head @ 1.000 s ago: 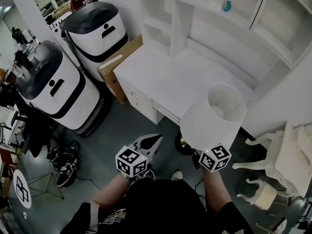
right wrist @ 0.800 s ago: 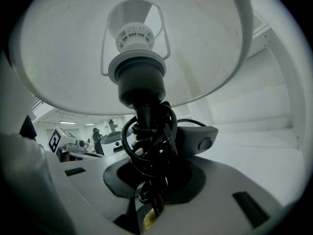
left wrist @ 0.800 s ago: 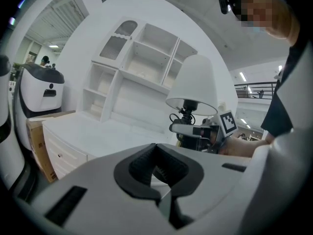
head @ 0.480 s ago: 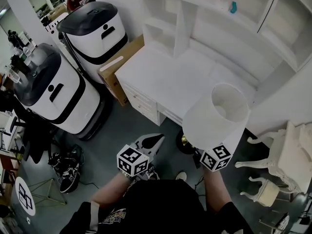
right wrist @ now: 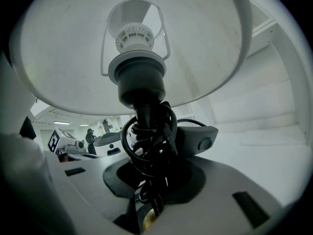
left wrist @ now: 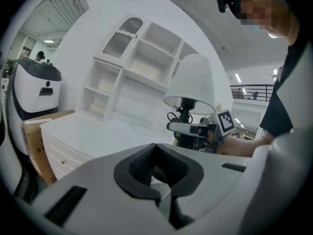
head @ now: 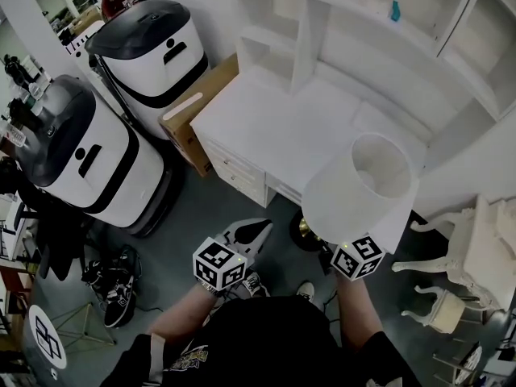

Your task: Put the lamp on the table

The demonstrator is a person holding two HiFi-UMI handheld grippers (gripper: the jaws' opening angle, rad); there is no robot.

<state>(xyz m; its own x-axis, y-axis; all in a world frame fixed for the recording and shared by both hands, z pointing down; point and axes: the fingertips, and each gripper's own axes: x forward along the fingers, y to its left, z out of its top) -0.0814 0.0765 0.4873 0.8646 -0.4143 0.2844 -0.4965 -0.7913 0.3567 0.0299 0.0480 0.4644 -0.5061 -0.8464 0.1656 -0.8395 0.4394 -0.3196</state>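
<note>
Right hand-held gripper (right wrist: pixel 151 180) is clamped on the thin dark stem of a table lamp with a white drum-shaped fabric shade (head: pixel 360 190). A bundle of coiled black cord (right wrist: pixel 146 141) is wrapped around that stem just above the jaws. The lamp stands upright in the grip, its shade open at the top. In the head view its dark round base (head: pixel 303 236) hangs above the grey floor (head: pixel 201 216), just in front of the white desk. The shade overlaps the front right edge of the bare white tabletop (head: pixel 274 127), so the lamp is not yet set down on it. Left hand-held gripper (left wrist: pixel 164 180) is beside it, jaws pressed together with nothing between them, pointing toward the desk.
</note>
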